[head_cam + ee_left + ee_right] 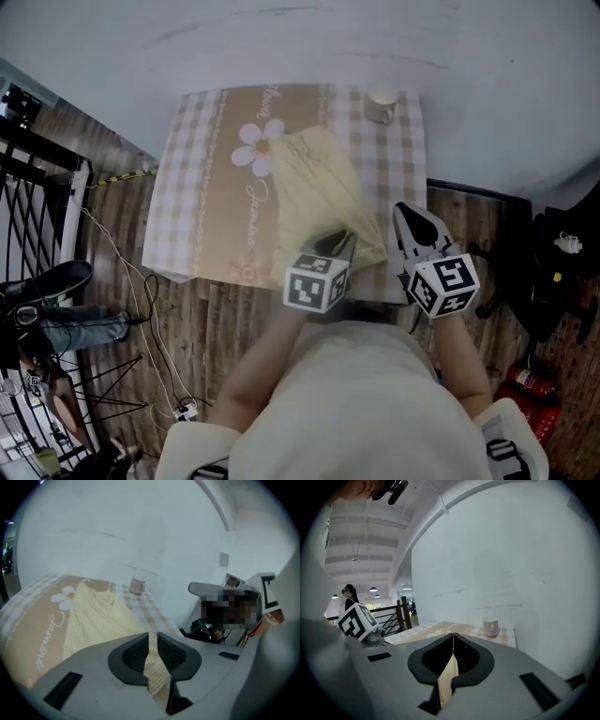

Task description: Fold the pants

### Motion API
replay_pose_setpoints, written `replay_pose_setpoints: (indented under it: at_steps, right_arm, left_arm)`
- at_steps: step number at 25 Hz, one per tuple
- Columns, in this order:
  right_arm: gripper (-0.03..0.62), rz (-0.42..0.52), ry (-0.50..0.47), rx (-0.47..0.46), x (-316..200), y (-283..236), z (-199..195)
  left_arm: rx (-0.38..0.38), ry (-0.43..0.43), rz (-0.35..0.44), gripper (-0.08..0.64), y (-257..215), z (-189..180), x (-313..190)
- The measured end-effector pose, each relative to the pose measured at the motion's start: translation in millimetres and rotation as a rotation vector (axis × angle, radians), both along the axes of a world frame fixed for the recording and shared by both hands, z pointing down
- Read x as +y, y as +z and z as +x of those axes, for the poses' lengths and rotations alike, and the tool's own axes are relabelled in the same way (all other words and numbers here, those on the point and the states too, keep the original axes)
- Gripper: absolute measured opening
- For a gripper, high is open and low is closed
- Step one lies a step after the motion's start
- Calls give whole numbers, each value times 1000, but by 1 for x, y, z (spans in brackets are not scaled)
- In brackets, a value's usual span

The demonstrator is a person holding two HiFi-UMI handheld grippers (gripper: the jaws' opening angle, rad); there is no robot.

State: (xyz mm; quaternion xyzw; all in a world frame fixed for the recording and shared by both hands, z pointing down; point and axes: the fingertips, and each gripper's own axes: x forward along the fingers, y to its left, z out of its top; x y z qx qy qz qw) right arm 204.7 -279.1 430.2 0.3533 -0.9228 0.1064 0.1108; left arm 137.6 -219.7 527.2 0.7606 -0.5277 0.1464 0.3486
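Pale yellow pants (319,183) lie lengthwise on a checked tablecloth (197,197) with a daisy print. Their near end is drawn up at the table's front edge. My left gripper (342,242) is over that end, and in the left gripper view the yellow cloth (93,616) runs between its jaws (153,641), which are closed on it. Just to the right, my right gripper (412,223) hangs level with it. Its jaws (453,641) are shut on a thin strip of the same cloth (447,679).
A white mug (381,106) stands on the table's far right corner, close to the white wall. A black railing (37,178) and cables (141,309) on the wood floor are to the left. A black bag (562,272) and a red extinguisher (530,382) are to the right.
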Motion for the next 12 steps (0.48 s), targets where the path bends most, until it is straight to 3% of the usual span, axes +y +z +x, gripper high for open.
replay_pose_setpoints:
  at_steps: [6,12]
  right_arm:
    - [2,40,-88,44,-23,-5,-46]
    - [2,57,-171,102,-54,2,-97]
  left_arm:
    - [-105,-180,63,35,-15,-99,-12]
    - [-104,-314,111,28,-25,-165,-34]
